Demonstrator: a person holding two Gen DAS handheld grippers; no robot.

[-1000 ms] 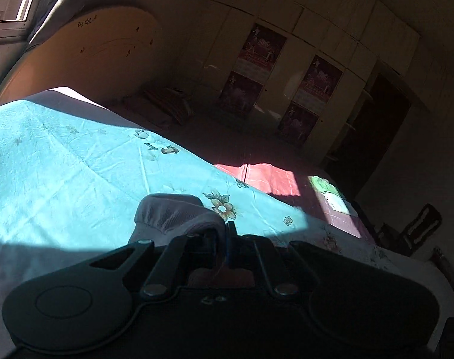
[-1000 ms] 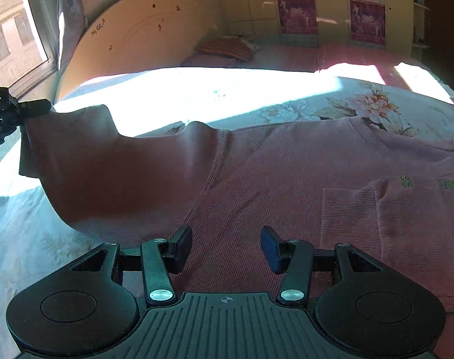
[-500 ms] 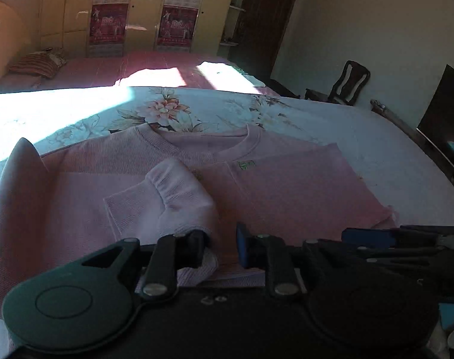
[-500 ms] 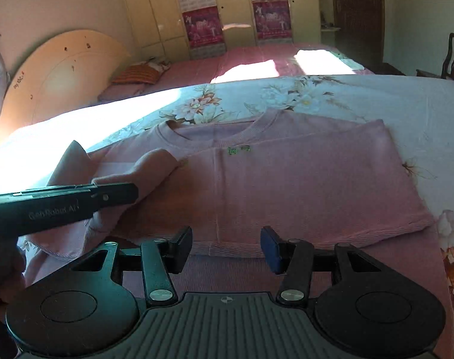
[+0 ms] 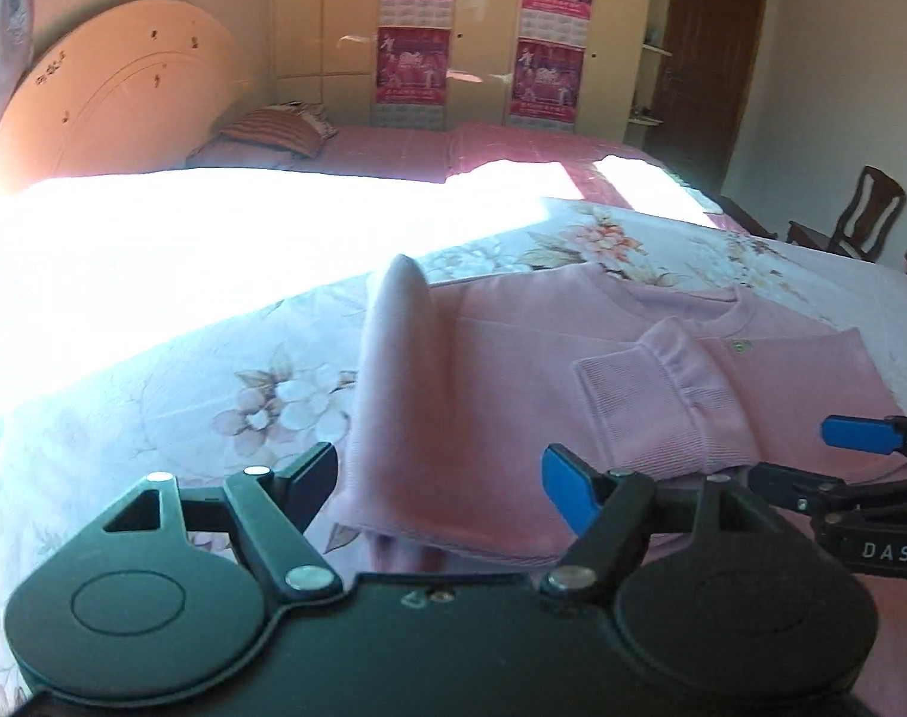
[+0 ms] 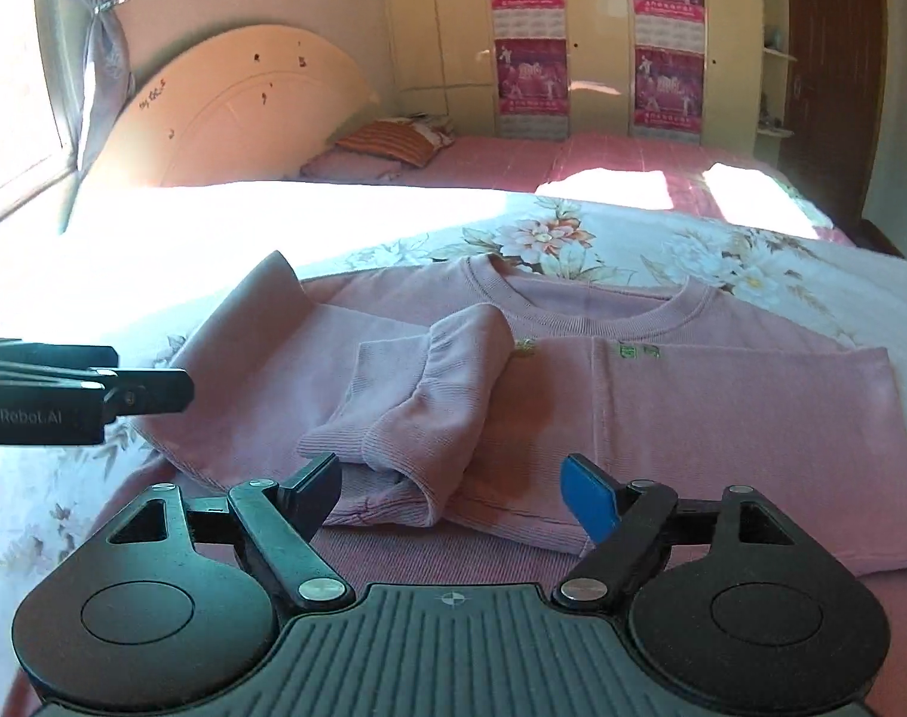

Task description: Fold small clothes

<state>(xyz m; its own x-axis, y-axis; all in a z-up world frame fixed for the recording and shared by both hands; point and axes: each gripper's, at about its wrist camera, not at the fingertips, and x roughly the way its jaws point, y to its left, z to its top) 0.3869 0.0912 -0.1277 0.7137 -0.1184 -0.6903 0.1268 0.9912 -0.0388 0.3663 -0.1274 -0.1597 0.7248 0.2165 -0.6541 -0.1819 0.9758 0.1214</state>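
Sweater (image 6: 662, 406) hem hidden under both tongs, left (image 5: 441, 493) and right (image 6: 450, 493) (each agape, empty).

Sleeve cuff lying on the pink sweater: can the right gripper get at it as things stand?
Probably yes. The cuff lies on top of the sweater, just ahead of the open right gripper, with nothing covering it. The left gripper sits off to the side, clear of the path.

Both low views share sweater (image 5: 662, 394), wardrobe (image 6: 597, 42).

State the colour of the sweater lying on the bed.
Pink sweater, clearest in the right wrist view.
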